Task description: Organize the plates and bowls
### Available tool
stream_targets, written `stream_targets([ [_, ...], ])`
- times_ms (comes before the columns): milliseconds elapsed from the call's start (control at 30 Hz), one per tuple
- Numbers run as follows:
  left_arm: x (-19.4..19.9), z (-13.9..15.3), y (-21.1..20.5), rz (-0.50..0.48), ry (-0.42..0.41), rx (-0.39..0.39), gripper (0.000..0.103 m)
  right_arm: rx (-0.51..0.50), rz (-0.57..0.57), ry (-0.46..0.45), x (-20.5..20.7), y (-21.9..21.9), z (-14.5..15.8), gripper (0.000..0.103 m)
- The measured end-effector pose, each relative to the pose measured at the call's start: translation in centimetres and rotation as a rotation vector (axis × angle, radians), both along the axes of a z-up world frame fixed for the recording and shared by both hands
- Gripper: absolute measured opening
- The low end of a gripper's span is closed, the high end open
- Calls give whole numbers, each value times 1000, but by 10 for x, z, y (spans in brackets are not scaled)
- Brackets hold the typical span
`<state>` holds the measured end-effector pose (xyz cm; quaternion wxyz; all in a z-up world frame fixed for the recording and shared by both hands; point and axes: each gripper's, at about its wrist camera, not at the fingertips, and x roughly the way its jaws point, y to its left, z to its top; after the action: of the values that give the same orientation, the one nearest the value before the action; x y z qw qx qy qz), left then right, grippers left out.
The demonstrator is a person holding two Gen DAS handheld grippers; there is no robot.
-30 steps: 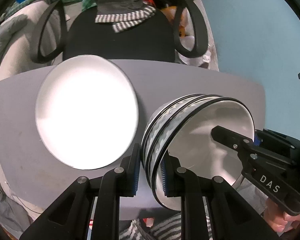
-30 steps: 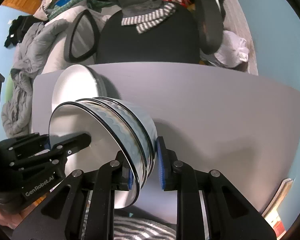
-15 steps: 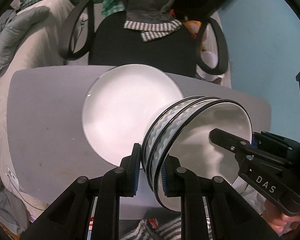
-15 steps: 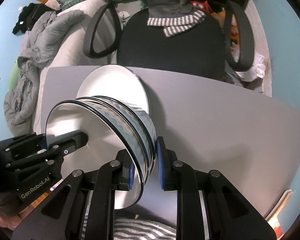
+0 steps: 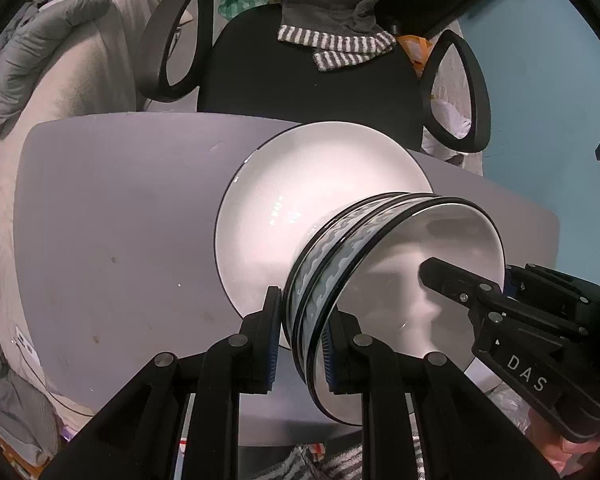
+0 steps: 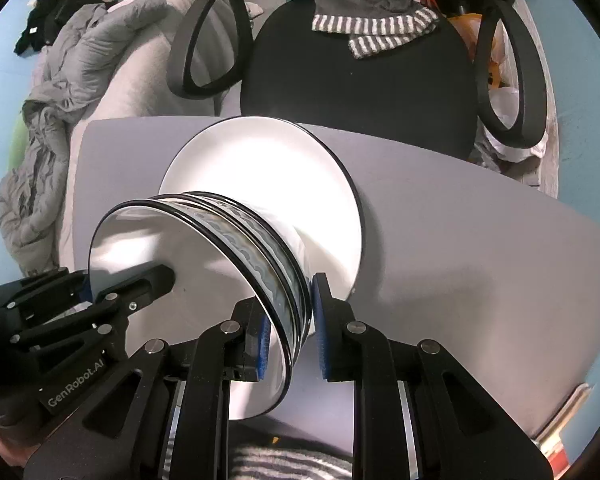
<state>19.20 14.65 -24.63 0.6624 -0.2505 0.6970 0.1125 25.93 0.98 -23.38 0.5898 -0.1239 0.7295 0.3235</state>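
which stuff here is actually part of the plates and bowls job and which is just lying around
Part of the job:
- stack of bowls, rim clamped by both grippers
- white plate on the grey table
- left gripper
- right gripper

Just lying about:
- black office chair
- striped grey garment draped over it
- grey jacket on the bedding

My grey table (image 5: 112, 240) carries one white plate (image 5: 300, 200) at two o'clock; scuffs mark its bare left.

right tongs (image 6: 289, 338) clamp stacked bowls (image 6: 236, 240) | above white plate (image 6: 276, 168)
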Motion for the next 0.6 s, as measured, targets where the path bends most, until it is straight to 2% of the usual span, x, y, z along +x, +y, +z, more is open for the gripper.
stream_targets([
  [600, -5, -13, 5, 10, 2, -18, 17, -37, 9, 4, -5, 12, -15, 19],
])
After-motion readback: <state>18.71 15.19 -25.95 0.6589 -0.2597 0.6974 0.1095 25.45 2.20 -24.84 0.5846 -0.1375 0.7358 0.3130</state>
